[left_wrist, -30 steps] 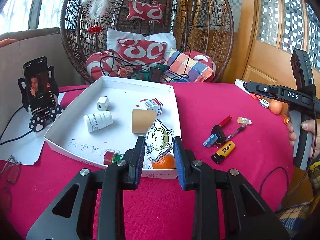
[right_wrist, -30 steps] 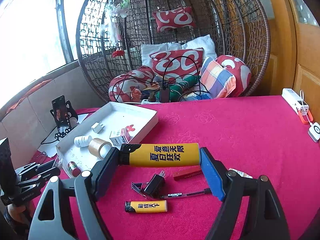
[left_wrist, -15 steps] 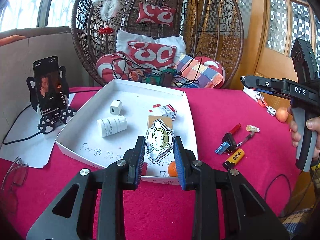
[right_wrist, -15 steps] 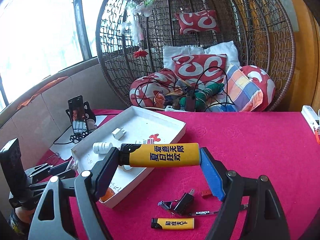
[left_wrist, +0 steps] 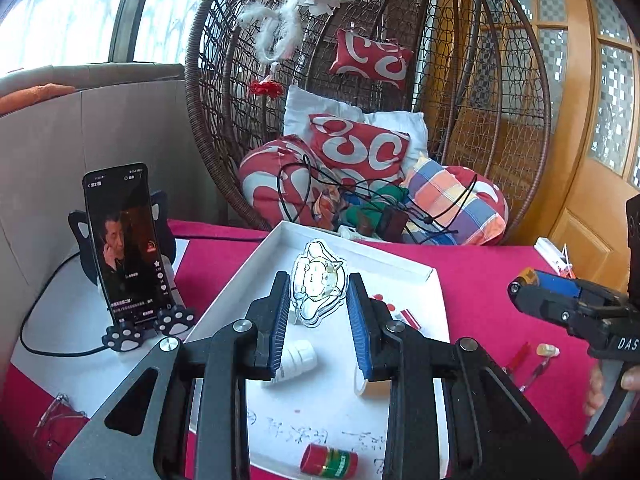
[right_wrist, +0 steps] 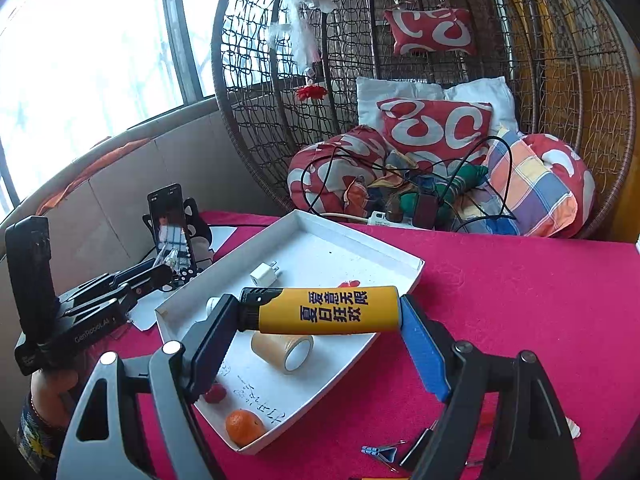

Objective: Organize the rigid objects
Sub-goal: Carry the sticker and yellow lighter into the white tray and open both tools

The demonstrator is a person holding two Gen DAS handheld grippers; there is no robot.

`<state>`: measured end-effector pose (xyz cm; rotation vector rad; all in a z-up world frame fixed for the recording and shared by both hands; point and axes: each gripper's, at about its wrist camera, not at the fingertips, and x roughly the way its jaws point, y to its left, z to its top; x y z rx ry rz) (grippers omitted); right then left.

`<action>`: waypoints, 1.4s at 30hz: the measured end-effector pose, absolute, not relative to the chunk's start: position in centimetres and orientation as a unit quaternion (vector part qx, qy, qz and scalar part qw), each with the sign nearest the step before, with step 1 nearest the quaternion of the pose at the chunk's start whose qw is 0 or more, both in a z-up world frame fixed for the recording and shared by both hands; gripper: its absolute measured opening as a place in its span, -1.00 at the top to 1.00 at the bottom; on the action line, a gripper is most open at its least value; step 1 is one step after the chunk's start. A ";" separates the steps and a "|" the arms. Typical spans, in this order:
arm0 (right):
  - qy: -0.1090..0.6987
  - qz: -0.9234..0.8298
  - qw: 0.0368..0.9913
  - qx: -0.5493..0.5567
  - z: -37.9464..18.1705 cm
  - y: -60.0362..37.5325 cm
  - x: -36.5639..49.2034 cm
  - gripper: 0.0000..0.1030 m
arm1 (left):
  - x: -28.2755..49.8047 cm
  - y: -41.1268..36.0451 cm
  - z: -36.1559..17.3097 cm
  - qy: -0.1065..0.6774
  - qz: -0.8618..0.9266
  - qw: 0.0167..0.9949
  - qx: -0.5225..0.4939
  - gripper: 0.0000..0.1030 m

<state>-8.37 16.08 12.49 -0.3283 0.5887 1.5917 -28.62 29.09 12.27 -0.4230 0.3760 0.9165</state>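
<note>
My left gripper [left_wrist: 318, 300] is shut on a clear cartoon acrylic tag [left_wrist: 318, 282] and holds it above the white tray [left_wrist: 404, 266]. My right gripper [right_wrist: 320, 312] is shut on a yellow lighter [right_wrist: 326, 311], held crosswise above the tray's [right_wrist: 360, 248] near right part. In the tray lie a tape roll [right_wrist: 282, 350], a white plug [right_wrist: 265, 276], a white bottle [left_wrist: 296, 362], a red-green tube [left_wrist: 329, 460], a small red-white box [left_wrist: 408, 316] and an orange [right_wrist: 245, 427].
A phone on a paw stand [left_wrist: 126, 248] stands left of the tray. Loose small items [left_wrist: 538, 358] lie on the red tablecloth to the right. A wicker hanging chair [right_wrist: 420, 92] with cushions and cables is behind the table.
Both grippers have moved forward and left over the tray, each still holding its object. The tray now fills more of both views; the spare lighter on the cloth has left the right view.
</note>
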 end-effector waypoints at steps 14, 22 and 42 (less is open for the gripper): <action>0.295 0.662 0.666 -0.177 6.8 24.3 -10.4 -0.56 | -25.5 35.0 7.1 0.235 0.453 0.821 -0.254 0.46; 0.302 0.662 0.661 -0.184 5.1 24.9 -11.4 -0.58 | -25.7 34.8 6.6 0.249 0.478 0.807 -0.241 0.24; 0.259 0.694 0.663 -0.107 7.6 14.9 -9.5 -1.00 | -27.1 25.7 10.8 0.159 0.490 0.832 -0.209 -0.99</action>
